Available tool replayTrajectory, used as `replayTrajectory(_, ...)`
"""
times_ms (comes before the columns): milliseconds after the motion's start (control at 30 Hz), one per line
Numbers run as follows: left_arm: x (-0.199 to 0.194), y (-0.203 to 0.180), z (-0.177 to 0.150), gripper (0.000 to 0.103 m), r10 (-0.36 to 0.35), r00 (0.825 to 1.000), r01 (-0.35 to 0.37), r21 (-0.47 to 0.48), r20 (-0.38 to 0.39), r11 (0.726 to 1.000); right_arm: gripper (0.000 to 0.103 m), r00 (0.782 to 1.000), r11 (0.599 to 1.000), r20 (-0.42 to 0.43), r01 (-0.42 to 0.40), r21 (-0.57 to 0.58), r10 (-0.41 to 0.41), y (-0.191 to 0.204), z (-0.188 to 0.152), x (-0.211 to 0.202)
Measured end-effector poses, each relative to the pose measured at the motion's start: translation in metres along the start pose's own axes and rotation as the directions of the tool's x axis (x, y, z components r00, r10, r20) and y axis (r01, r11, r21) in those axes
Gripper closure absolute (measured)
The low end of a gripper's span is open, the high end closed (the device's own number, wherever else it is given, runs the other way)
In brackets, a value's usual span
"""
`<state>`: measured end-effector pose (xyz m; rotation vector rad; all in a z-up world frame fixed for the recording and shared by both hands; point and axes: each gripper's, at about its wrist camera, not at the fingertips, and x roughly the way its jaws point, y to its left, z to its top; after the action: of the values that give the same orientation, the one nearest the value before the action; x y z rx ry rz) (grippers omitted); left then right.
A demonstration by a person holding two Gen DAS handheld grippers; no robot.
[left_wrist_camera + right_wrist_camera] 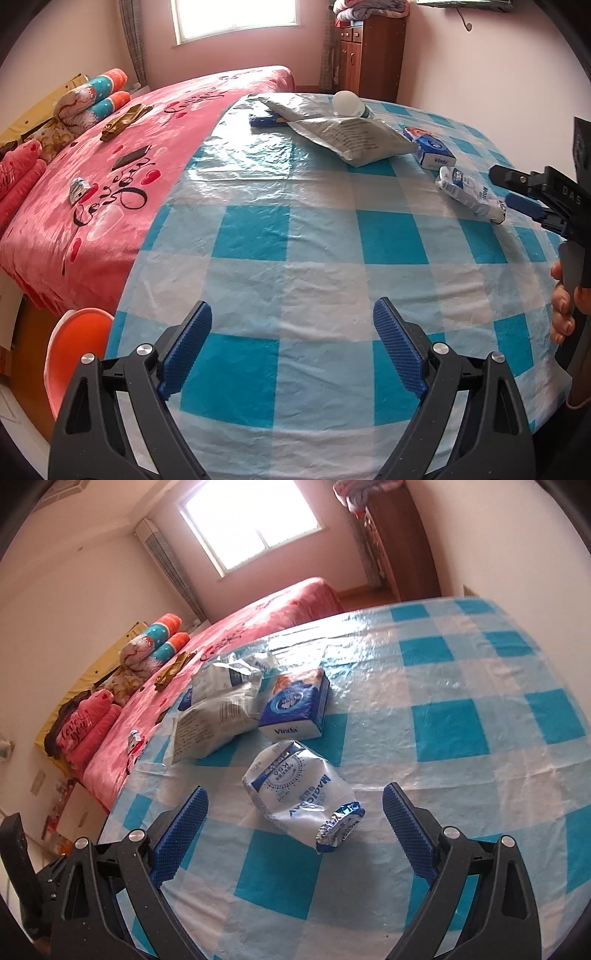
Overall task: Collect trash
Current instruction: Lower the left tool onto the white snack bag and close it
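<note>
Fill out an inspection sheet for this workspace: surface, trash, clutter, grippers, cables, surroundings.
Surface: table under a blue-and-white checked plastic cloth, wrinkled.
Job's things: crumpled white wrapper nearest the right gripper; grey bag further back.
Clutter: Vinda tissue pack beside the grey bag; white bottle behind it.
Grippers: left gripper open over bare cloth; right gripper open, wrapper between its fingers, untouched.
Cables: nothing seen.
Surroundings: pink bed against the table, window, wooden cabinet, orange chair.
</note>
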<state>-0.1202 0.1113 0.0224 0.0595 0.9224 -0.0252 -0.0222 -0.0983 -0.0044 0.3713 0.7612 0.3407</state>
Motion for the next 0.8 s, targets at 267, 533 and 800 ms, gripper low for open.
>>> replayTrajectory(267, 0.003, -0.003, 0.012, 0.013, -0.001, 1.000, 0.001, -0.001, 0.005, 1.000, 0.009, 0.998, 0.994, -0.041, 0.034, -0.109, -0.039, 0.015, 0.005, 0.020)
replayTrajectory(533, 0.005, -0.006, 0.042, 0.013, -0.007, 0.999, 0.008, -0.013, 0.044, 1.000, 0.009, 0.996, 0.989, -0.063, 0.051, -0.139, -0.060, 0.018, 0.007, 0.032)
replayTrajectory(800, 0.014, -0.022, 0.082, 0.013, -0.024, 0.996, 0.021, 0.037, 0.088, 0.999, 0.020, 0.997, 0.993, -0.067, 0.035, -0.110, -0.043, 0.008, 0.010, 0.035)
